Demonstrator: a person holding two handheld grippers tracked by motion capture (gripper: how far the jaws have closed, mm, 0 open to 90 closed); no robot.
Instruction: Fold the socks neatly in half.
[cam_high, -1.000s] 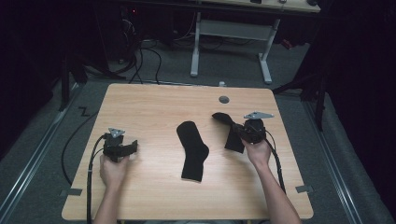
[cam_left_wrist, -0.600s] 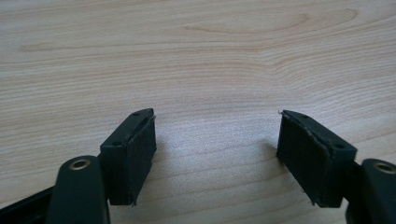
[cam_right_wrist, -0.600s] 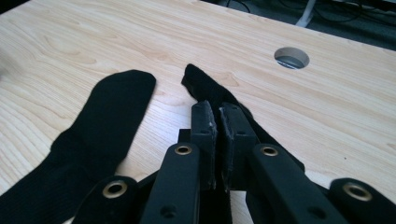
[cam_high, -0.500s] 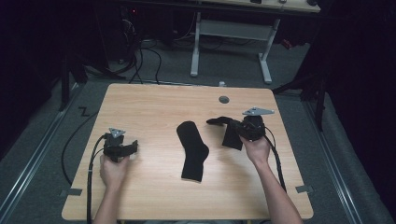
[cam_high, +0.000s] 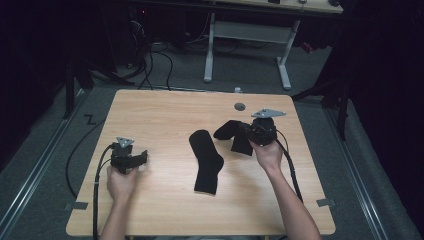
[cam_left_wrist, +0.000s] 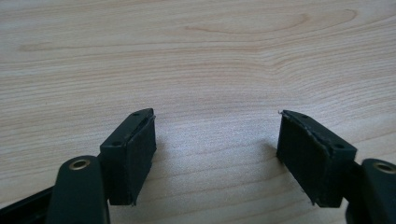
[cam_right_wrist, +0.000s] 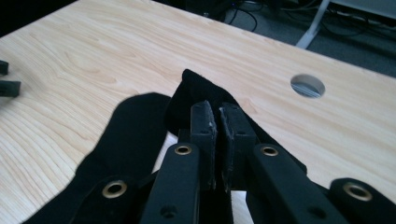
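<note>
A black sock (cam_high: 206, 162) lies flat on the wooden table (cam_high: 160, 210), near its middle. A second black sock (cam_high: 231, 131) hangs folded just right of it, pinched by my right gripper (cam_high: 245, 132). In the right gripper view the jaws (cam_right_wrist: 217, 109) are pressed together on this held sock (cam_right_wrist: 194, 88), which droops over the edge of the flat sock (cam_right_wrist: 126, 135). My left gripper (cam_high: 142, 157) rests low over the left part of the table. Its jaws (cam_left_wrist: 217, 135) stand wide apart above bare wood, with nothing between them.
A round cable hole (cam_high: 240, 106) sits in the table behind the right gripper, also seen at upper right as the hole (cam_right_wrist: 307, 85). Cables trail from both grippers toward the front edge. A white desk frame (cam_high: 247, 45) stands on the floor beyond.
My right gripper has carried the held sock leftward, closer to the flat sock; the sock's free end now points left. The left gripper has stayed in place.
</note>
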